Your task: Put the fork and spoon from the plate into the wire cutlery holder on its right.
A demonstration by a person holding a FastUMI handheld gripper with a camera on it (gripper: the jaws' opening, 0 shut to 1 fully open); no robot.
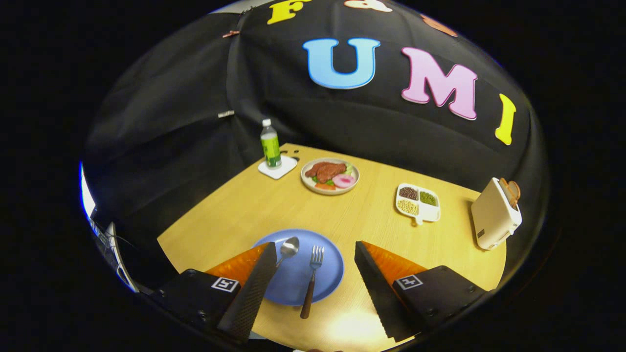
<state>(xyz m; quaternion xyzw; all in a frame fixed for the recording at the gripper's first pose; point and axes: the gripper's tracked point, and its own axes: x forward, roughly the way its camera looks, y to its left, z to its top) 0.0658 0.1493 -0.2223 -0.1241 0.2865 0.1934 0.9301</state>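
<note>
Gripper view: fingers (313, 288) apart, empty, straddling wood-handled metal fork (312, 278) on round blue plate (328, 271) at desk's near edge; beside it, metal spoon (288, 248) risks nudge.

The camera rides on the gripper (313, 278) above the near edge of the wooden table (234, 210), looking forward and down along the two spread fingers; the blue plate (327, 274) lies near, the booth's black wall far behind.

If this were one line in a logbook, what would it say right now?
gripper: open, above plate | fork: brown-handled, on round blue plate, between fingers | spoon: on plate, by left finger | wire cutlery holder: unseen | step: nothing grasped yet
</note>
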